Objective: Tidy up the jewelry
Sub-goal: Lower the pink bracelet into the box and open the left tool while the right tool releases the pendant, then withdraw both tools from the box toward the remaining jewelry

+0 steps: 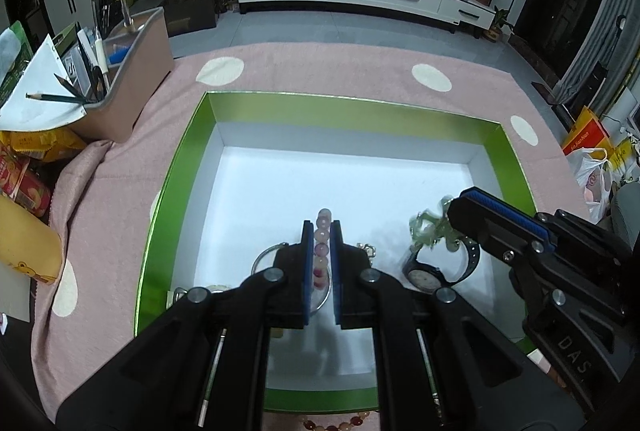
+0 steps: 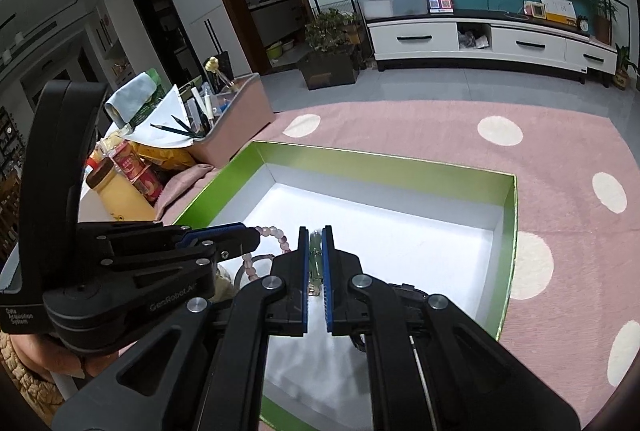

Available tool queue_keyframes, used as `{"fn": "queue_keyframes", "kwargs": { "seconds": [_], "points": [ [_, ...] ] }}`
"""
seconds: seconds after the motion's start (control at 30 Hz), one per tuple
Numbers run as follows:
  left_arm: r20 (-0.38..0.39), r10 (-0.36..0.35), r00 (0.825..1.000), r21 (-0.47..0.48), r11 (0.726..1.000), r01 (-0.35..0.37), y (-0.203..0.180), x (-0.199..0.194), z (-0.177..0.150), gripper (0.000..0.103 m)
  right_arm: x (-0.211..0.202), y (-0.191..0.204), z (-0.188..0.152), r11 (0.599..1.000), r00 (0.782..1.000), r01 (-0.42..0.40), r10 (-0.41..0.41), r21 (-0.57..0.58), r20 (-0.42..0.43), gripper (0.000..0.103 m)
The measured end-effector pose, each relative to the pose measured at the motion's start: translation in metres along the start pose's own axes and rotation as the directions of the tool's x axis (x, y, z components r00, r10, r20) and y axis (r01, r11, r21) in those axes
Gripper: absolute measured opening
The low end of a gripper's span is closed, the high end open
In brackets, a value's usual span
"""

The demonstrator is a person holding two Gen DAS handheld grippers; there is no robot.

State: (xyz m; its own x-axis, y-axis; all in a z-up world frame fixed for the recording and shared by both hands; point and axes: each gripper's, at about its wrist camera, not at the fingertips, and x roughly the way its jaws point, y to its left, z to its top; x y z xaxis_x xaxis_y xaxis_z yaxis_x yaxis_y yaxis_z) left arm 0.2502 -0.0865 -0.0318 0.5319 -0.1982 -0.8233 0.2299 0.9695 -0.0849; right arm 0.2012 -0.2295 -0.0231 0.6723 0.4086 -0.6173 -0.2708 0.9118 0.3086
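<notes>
Pink cloth with pale dots covered the tabletop (image 1: 120, 191), and on it sat a shallow green-walled box (image 1: 188, 135) with a white floor, a TV console far behind. Both grippers hung over the near end of that box.

The left gripper (image 1: 321, 231) had its jaws clamped on a string of pinkish beads (image 1: 322, 235), the beads running lengthwise between the blue pads with a few poking out past the tips. Below and behind those jaws lay a thin metal bangle (image 1: 262, 257), and to their right a black wristwatch (image 1: 424, 277) on the box floor. The right gripper (image 2: 316, 243) had its jaws closed on a pale green bead piece (image 2: 315, 251), which in the left wrist view bunched up at the tips just above the watch. Another bead strand (image 1: 340, 423) lay outside the box, on the cloth under the left gripper.

Judging by this, the step in hand was placing: two pieces carried at once and held over the box. The next move would call for lowering each to a bare patch of white floor ahead of the jaws, well apart from the watch and bangle, then parting the jaws gently so the strands would drop without tangling. The strand outside looked left to fetch.
</notes>
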Motion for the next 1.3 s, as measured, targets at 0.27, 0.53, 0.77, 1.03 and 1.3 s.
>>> {"fn": "queue_keyframes", "kwargs": {
  "seconds": [0.27,0.53,0.77,1.03,1.3],
  "points": [
    [0.022,-0.003,1.0,-0.017,1.0,0.003,0.005,-0.011,0.0,0.035,-0.018,-0.012,-0.006,0.998,1.0,0.008,-0.009,0.061,0.022,0.036],
    [0.054,0.006,0.999,-0.022,1.0,-0.005,0.008,-0.037,-0.009,0.053,-0.059,-0.02,-0.024,0.997,0.998,0.024,-0.028,0.076,0.051,0.036],
    [0.069,-0.003,0.998,-0.034,0.999,0.006,0.014,-0.066,-0.037,0.063,-0.096,-0.023,-0.052,0.996,0.997,0.045,-0.05,0.075,0.058,0.037],
    [0.052,-0.017,0.999,-0.074,0.997,0.021,0.031,-0.087,-0.082,0.065,-0.126,-0.022,-0.091,0.996,0.998,0.032,-0.036,0.088,0.042,0.037],
    [0.01,-0.048,0.999,-0.161,0.986,0.049,0.049,-0.097,-0.133,0.066,-0.141,-0.02,-0.136,0.991,1.0,0.004,-0.004,0.133,0.002,0.037]
  ]
}}
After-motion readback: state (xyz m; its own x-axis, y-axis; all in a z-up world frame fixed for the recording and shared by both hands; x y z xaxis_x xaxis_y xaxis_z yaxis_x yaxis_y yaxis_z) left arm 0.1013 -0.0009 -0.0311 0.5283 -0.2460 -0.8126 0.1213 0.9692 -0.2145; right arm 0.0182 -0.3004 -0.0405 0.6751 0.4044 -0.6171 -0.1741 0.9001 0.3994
